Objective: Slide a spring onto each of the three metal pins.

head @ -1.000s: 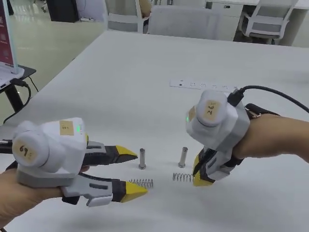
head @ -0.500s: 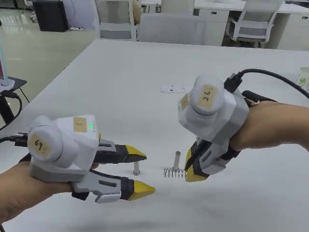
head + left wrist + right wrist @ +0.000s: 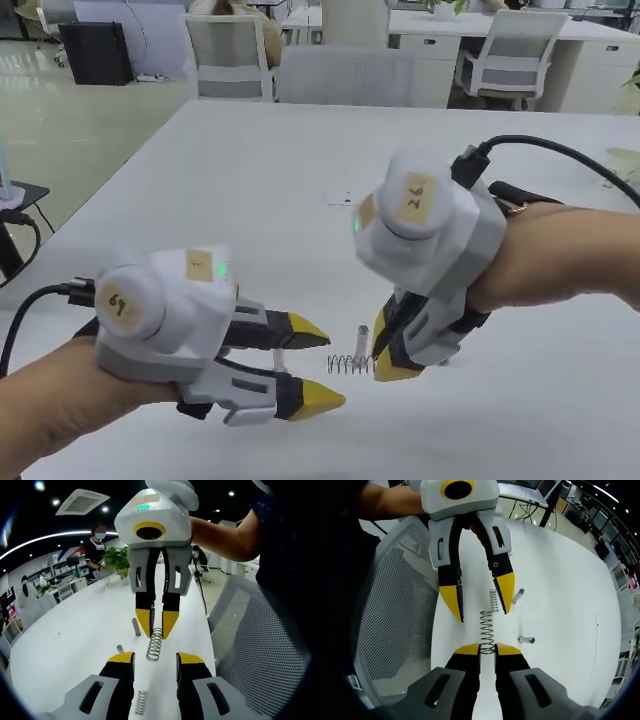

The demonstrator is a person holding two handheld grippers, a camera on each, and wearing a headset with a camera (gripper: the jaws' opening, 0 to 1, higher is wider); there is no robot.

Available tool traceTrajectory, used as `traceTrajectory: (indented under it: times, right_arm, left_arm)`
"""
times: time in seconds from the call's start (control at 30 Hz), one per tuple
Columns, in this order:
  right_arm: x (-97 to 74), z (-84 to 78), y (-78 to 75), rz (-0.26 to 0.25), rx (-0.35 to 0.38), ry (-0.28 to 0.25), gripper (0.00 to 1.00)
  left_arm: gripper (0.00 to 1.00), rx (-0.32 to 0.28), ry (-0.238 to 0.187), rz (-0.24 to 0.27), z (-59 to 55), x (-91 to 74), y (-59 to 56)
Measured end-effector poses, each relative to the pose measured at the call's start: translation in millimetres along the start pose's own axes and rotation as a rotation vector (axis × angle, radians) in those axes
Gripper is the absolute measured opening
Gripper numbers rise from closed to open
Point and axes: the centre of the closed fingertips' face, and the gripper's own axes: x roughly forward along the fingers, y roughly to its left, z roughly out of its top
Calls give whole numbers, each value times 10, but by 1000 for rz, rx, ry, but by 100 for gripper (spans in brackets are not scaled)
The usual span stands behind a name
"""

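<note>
My right gripper (image 3: 385,362) (image 3: 488,650) is shut on one end of a thin wire spring (image 3: 350,363) (image 3: 487,626), which sticks out toward my left gripper (image 3: 314,365) (image 3: 155,657). The left gripper is open, its yellow tips on either side of the spring's free end (image 3: 155,645). A short metal pin (image 3: 361,336) stands upright just behind the held spring. Two pins (image 3: 518,596) (image 3: 525,640) are in the right gripper view, one (image 3: 120,648) in the left gripper view. A second spring (image 3: 493,600) (image 3: 141,702) lies on the table below the left gripper, and a third spring (image 3: 135,626) lies farther off.
The work sits on a large white table (image 3: 250,170). A small white strip (image 3: 340,197) lies on the table farther back. A black cable (image 3: 540,155) runs from the right gripper. Office chairs (image 3: 330,75) stand beyond the far edge.
The two grippers have come closer together, and the held spring now reaches between the left gripper's open tips. The head camera has tilted up. The left gripper now covers the loose spring and a pin.
</note>
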Motion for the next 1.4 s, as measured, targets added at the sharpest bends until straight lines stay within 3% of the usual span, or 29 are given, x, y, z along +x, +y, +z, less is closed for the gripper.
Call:
traceTrajectory:
  times: [0.73, 1.4]
  right_arm:
    - [-53, -11, 42, -7, -31, 6, 8]
    - [-33, -33, 65, -2, -32, -14, 10]
  left_arm:
    - [4, 40, -16, 0, 60, 71, -39]
    - [2, 46, -16, -15, 58, 80, -86]
